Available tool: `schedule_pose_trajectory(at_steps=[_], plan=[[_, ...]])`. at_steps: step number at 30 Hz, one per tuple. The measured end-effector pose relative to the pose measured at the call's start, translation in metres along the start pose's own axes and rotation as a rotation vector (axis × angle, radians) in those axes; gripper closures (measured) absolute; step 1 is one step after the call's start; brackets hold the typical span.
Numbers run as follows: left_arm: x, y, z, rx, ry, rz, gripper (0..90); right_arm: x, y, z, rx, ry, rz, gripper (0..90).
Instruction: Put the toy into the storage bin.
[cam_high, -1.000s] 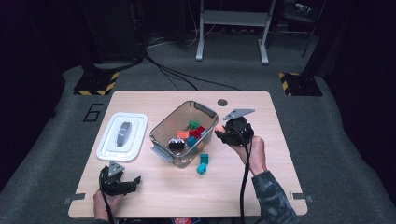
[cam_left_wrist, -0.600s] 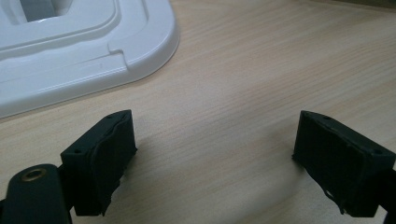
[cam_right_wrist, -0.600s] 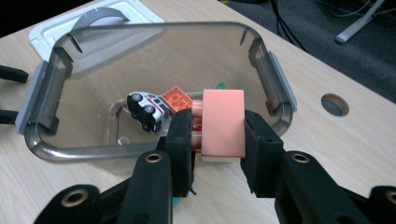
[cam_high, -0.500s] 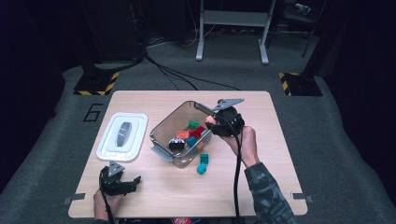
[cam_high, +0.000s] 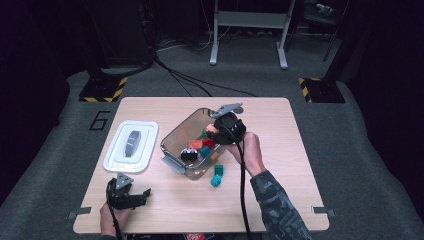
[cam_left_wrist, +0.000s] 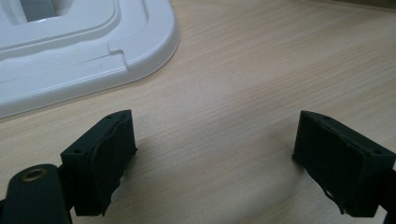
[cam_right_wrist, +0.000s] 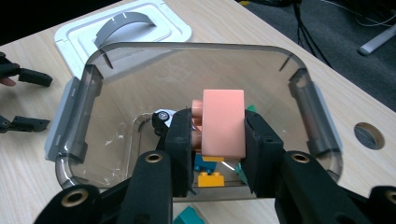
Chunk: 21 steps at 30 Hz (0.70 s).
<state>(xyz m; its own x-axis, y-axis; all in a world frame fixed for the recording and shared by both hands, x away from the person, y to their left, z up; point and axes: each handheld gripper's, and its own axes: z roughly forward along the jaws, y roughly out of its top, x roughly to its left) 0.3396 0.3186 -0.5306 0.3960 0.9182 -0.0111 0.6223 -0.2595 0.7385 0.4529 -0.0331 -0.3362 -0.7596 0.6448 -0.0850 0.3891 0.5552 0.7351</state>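
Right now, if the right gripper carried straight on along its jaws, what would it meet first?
The right gripper, shut on the pink block, points down into the clear container. It would probably first meet the loose bricks on the container's bottom; depth is hard to judge.

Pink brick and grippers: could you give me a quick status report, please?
Right gripper shut on pink brick, over clear bin. Left gripper open on table, beside white lid. Nothing in the way.
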Motion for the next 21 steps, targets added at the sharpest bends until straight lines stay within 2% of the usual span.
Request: schedule_pose_trajectory(at_steps=[5, 6, 7, 8, 12, 21], plan=[[0.000, 0.000, 0.000, 0.000, 0.000, 0.000, 12.5, 0.005, 0.002, 0.006, 0.007, 0.016, -0.015, 66.9], [0.000, 0.000, 0.000, 0.000, 0.000, 0.000, 12.5, 0.007, 0.002, 0.007, 0.012, 0.021, 0.001, 67.0], [0.000, 0.000, 0.000, -0.003, 0.002, -0.001, 12.5, 0.006, 0.002, 0.009, 0.011, 0.024, -0.018, 67.0], [0.000, 0.000, 0.000, -0.003, 0.002, -0.001, 12.5, 0.008, 0.001, 0.010, 0.020, 0.027, -0.005, 66.9], [0.000, 0.000, 0.000, 0.000, 0.000, 0.001, 12.5, 0.010, -0.002, 0.019, 0.050, 0.053, -0.018, 66.9], [0.000, 0.000, 0.000, -0.005, 0.003, 0.001, 12.5, 0.018, -0.012, 0.036, 0.121, 0.110, -0.002, 66.9]])
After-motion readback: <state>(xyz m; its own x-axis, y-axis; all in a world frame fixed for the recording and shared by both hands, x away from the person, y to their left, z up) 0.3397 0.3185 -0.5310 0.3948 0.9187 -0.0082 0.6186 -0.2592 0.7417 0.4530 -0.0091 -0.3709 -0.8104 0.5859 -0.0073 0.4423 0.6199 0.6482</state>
